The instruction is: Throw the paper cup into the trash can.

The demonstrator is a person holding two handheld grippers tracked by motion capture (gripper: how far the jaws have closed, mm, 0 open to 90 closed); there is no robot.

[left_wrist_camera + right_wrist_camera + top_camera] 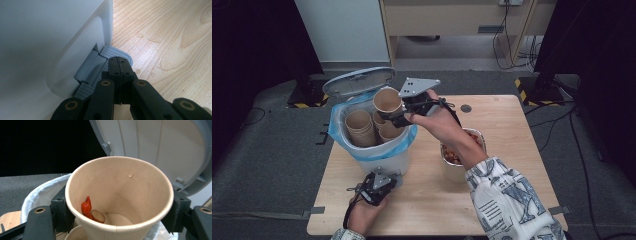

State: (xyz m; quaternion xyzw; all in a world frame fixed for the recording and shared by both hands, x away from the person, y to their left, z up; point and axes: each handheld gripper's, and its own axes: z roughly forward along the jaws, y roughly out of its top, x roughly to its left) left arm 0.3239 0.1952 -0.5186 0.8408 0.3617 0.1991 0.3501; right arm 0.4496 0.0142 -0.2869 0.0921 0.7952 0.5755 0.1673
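Observation:
A white pedal bin (382, 157) with a blue liner (337, 132) stands on the table, its grey lid (357, 81) raised. Several brown paper cups (359, 127) lie inside. My right gripper (391, 109) is shut on another paper cup (387, 100), held tilted over the bin's mouth. In the right gripper view this cup (120, 185) sits between the pads (60, 210) of my right gripper (120, 212), with a red food scrap (86, 207) and a pale slice inside. My left gripper (381, 180) is at the bin's base. Its shut tips (119, 63) rest on the grey pedal (110, 51).
A foil bowl (479, 136) of reddish food sits on the wooden table (507, 125) right of the bin, partly under the right forearm. Black stands and cables lie on the floor beyond the table. The raised lid (162, 150) stands just behind the held cup.

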